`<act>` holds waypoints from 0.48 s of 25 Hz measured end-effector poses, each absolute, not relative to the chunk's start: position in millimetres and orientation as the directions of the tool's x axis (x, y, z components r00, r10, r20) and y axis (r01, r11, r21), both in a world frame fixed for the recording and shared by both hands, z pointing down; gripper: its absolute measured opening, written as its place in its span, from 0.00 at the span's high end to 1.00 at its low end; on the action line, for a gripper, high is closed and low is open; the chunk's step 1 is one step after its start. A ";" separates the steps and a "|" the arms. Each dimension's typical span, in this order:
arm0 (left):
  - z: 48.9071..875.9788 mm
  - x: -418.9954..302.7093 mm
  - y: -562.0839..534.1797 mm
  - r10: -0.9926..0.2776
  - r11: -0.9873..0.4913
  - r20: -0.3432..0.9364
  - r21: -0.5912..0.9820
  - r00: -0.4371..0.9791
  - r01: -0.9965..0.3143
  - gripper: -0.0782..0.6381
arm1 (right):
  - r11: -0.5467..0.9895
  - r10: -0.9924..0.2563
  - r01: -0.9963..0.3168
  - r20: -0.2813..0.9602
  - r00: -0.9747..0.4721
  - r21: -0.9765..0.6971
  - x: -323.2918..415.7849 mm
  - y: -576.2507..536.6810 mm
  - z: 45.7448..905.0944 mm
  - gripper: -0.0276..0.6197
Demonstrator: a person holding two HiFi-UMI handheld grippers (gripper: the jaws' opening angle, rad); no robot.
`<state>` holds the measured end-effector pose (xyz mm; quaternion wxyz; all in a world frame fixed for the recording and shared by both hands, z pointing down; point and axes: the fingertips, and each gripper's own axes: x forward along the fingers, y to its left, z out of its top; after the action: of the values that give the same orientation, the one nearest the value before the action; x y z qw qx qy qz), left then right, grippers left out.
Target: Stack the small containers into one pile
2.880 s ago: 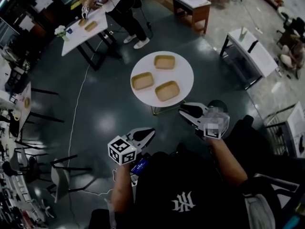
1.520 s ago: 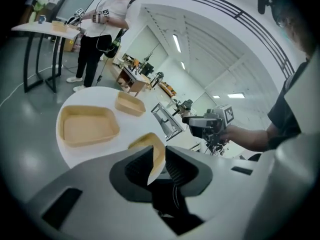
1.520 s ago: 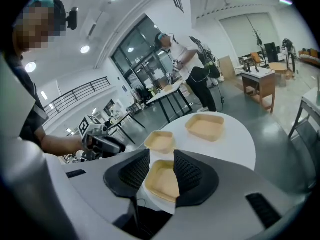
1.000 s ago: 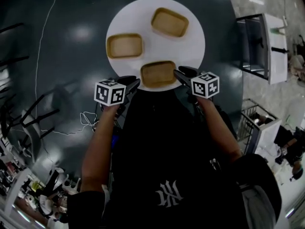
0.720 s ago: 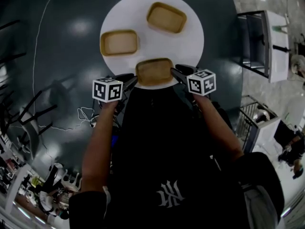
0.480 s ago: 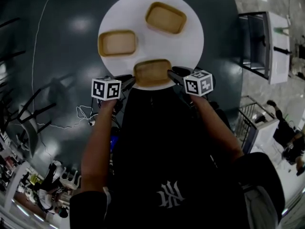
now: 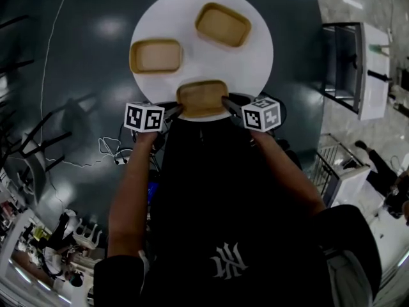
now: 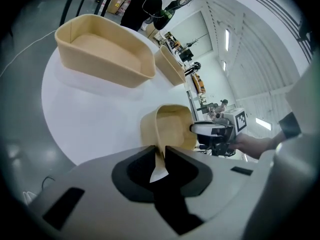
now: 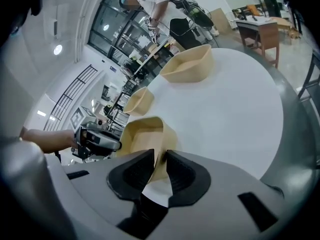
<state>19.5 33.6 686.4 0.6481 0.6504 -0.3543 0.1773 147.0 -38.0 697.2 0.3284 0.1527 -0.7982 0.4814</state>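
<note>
**Head view.** The near container sits at the lower rim of the round table, mid-frame. We have the left gripper at its left end and the right gripper at its right end. The left container lies toward the table's upper left and the far container toward its upper right, both well apart from the near one.
- Risk, as we judge it: the piece is right at the edge nearest us, so any drag toward the bottom of the frame would take it off the rim onto the dark floor.
- Room: there is bare white table between the near container and both of the others.

**Left gripper view.** The jaws are narrow and clamped on the thin end wall of the near container.
- Risk: the bite is shallow and on a thin lip, so the wall could flex or slip out if we lift unevenly.
- Room: open tabletop fills the left of the frame.

**Right gripper view.** The jaws have just been closing, with the opposite end wall between them and the pads on it.
- Risk: if our two hands pull apart or rise at different rates, the container will twist or tip.
- Room: a broad bare surface runs to the table's edge at the right of the frame.
</note>
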 end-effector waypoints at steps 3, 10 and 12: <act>686.0 18.8 34.3 -0.233 0.102 0.683 0.725 0.693 -0.681 0.81 | 0.491 0.076 -0.558 0.671 -0.738 -0.669 144.7 -40.6 697.9 0.82; 665.9 13.5 19.0 -0.255 0.062 0.688 0.713 0.679 -0.699 0.82 | 0.513 0.041 -0.537 0.644 -0.764 -0.670 137.8 -58.7 673.7 0.82; 656.9 12.0 13.8 -0.260 0.039 0.687 0.709 0.678 -0.704 0.82 | 0.525 0.020 -0.527 0.629 -0.777 -0.668 135.3 -65.9 661.4 0.82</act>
<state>12.0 13.8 656.9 0.6246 0.6701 -0.3595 0.1778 135.3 -65.9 661.4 0.2958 0.1544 -0.8217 0.4621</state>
